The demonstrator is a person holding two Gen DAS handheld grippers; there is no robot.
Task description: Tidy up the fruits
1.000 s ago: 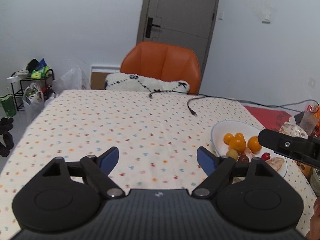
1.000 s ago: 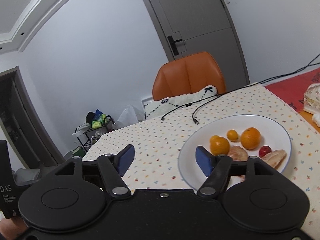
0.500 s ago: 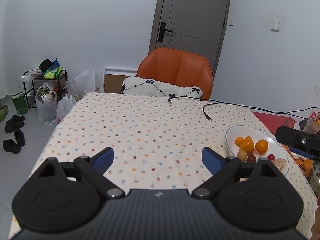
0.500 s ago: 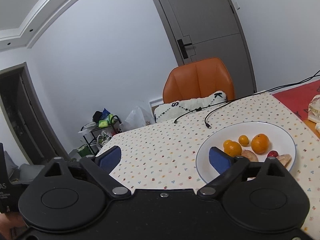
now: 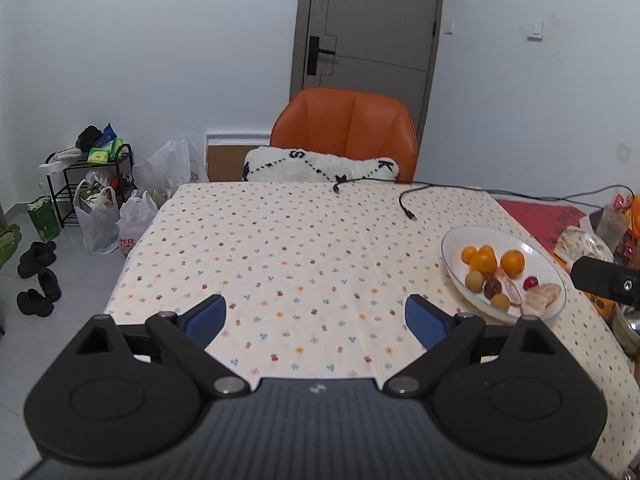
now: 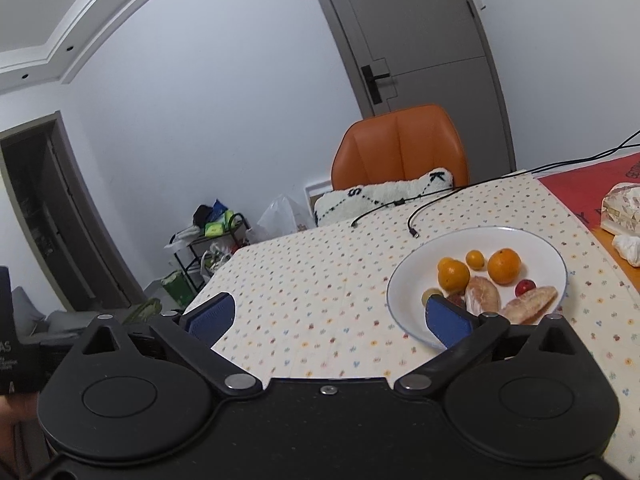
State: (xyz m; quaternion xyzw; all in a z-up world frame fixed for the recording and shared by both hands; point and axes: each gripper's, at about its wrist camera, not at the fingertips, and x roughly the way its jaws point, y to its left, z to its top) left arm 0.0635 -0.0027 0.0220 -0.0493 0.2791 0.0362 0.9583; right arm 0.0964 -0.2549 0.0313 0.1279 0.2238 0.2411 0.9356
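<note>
A white plate (image 5: 456, 240) (image 6: 532, 240) sits at the right of the table with oranges (image 5: 512, 262) (image 6: 503, 266), a small red fruit (image 5: 531, 282) (image 6: 524, 287), yellowish and dark round fruits (image 5: 475, 280) and pale peeled pieces (image 6: 482, 299). My left gripper (image 5: 316, 320) is open over the flowered cloth, well left of the plate, nothing between its fingers. My right gripper (image 6: 328, 316) is open too, its right pad (image 6: 446, 322) in front of the plate's near rim. The right gripper's body (image 5: 604, 280) shows at the right edge of the left wrist view.
A flowered tablecloth (image 5: 304, 264) covers the table. Black cables (image 5: 408, 204) lie at its far end. An orange chair (image 5: 348, 128) with a white cushion (image 5: 320, 166) stands behind. Packaged food (image 6: 620, 208) lies right of the plate. Bags and a rack (image 5: 96, 200) are on the floor at left.
Both grippers have pulled back and risen from the table, so more of the cloth and floor shows. The right gripper's fingers have spread wider. The fruit on the plate has not moved.
</note>
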